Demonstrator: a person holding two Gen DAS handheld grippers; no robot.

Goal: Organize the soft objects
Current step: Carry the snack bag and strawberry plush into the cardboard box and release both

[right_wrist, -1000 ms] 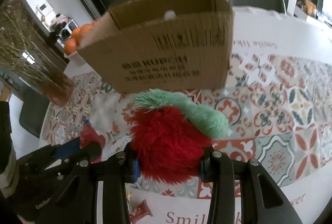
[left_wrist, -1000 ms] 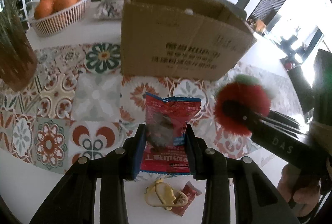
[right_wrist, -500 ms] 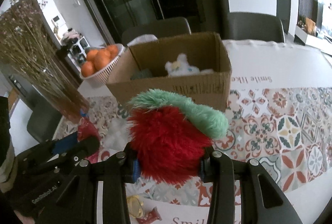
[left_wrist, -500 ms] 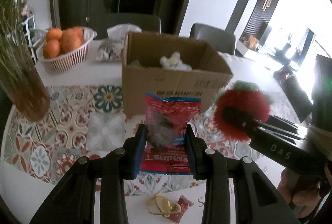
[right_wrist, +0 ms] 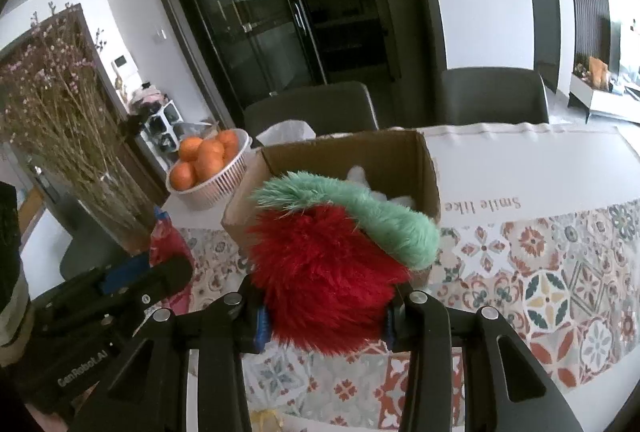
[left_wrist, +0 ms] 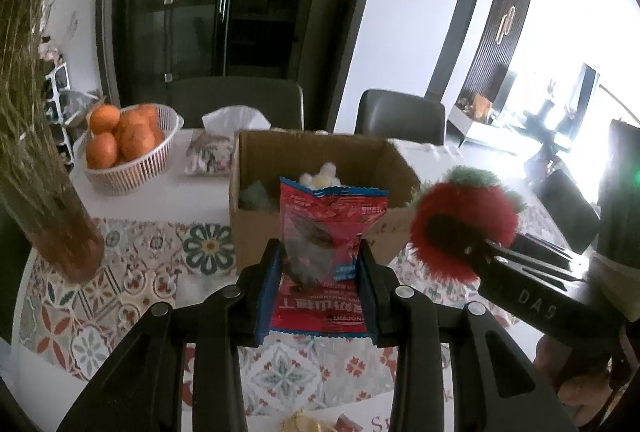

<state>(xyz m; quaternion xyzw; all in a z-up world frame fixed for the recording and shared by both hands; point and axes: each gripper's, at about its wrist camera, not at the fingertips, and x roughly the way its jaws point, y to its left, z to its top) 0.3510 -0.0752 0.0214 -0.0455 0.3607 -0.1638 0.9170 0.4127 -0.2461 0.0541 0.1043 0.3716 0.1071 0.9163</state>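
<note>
- The table (left_wrist: pixel 132 192) spreads out below and ahead of both grippers, covered by a white cloth with a band of patterned tiles.
- The cardboard box (left_wrist: pixel 256 228) stands open-topped straight ahead of the left gripper and ahead of the right gripper too, a little to its left; it rests on the tiled band.
- A vase of dried flowers (left_wrist: pixel 60 232) stands to the left of the left gripper, on the edge of the tiled band.
- A white basket of oranges (left_wrist: pixel 128 160) sits ahead and to the left of the left gripper, beyond the vase and beside the box.
- A tissue pack (left_wrist: pixel 212 152) lies between the basket and the box.
- The furry toy (right_wrist: pixel 324 280), red with a green tuft on top, is clamped between the fingers of the right gripper (right_wrist: pixel 324 324), held above the table just short of the box's near wall.
- The snack bag (left_wrist: pixel 324 256), red with a blue strip, stands upright, pinched between the blue pads of the left gripper (left_wrist: pixel 320 292), and is held in front of the box's near wall.
- A small white soft toy (left_wrist: pixel 320 178) lies inside the box, showing just above the top edge of the bag.
- The two grippers sit near each other, the right one just to the right of the left.
</note>
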